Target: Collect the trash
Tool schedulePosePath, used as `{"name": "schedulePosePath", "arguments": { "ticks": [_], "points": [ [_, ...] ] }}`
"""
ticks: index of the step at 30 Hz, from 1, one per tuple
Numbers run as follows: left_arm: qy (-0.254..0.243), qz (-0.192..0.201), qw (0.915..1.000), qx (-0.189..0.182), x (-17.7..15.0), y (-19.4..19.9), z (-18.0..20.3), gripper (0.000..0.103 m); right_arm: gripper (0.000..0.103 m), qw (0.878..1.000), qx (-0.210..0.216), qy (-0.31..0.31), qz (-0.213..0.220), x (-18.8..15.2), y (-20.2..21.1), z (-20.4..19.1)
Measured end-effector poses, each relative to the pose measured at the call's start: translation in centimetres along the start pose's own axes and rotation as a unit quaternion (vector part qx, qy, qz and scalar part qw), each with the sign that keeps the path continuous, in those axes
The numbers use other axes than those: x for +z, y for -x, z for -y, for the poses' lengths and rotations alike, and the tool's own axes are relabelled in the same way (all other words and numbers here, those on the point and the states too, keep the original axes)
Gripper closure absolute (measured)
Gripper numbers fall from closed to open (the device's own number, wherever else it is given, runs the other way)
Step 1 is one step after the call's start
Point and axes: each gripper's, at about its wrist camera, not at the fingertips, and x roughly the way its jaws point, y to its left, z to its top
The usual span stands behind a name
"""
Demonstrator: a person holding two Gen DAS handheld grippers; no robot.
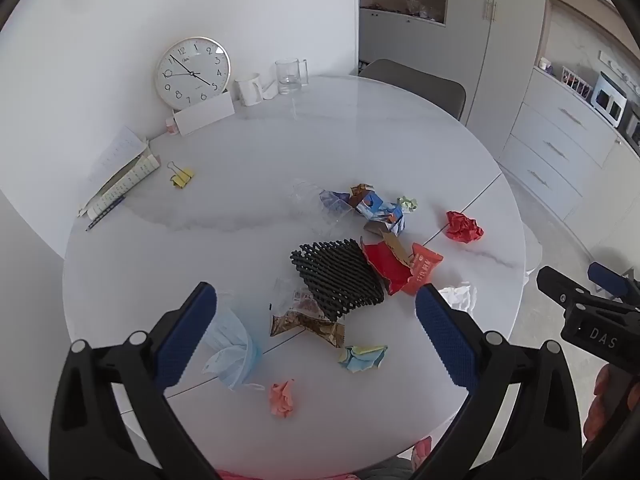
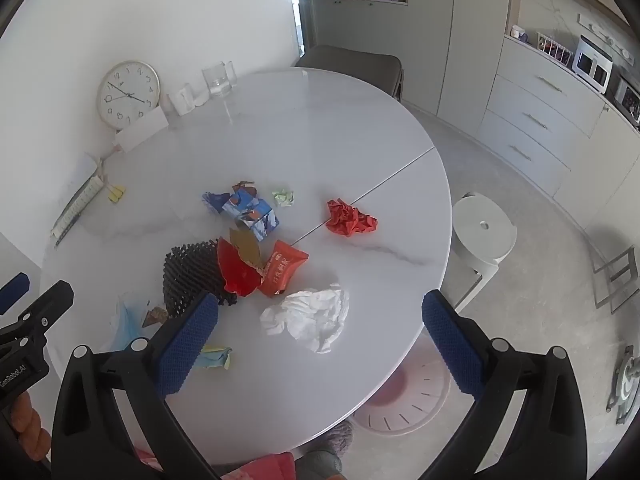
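Trash lies scattered on a round white table [image 1: 280, 152] [image 2: 300, 140]. My left gripper [image 1: 316, 304] hangs open above a black foam net [image 1: 338, 276], a clear snack wrapper [image 1: 306, 316] and a blue face mask [image 1: 232, 348]. A pink paper ball [image 1: 282, 398] and a yellow-blue paper wad [image 1: 362, 357] lie nearer. My right gripper [image 2: 320, 312] is open above a crumpled white tissue [image 2: 308, 318]. Red and orange wrappers [image 2: 264, 268], a blue printed carton [image 2: 252, 210], a green paper wad [image 2: 284, 197] and a red crumpled paper [image 2: 350, 218] lie farther out. Nothing is held.
A clock [image 1: 192, 72], white mug [image 1: 249, 89], glass [image 1: 289, 76], papers with a pen [image 1: 120, 176] and yellow binder clip [image 1: 182, 176] sit at the table's far left. A pink bin [image 2: 404, 396] stands on the floor under the near edge, beside a white stool [image 2: 482, 232]. A chair [image 1: 416, 84] is behind.
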Motion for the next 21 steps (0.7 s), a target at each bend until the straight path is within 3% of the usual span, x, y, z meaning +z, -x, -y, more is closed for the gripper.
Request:
{"name": "schedulePosePath", "arguments": {
  "ticks": [21],
  "points": [
    [-0.005,-0.002,1.0,-0.004,-0.7,0.1,0.1,0.008,0.002,1.0,0.0,0.006,-0.001,-0.9,0.3,-0.3]
  ]
}}
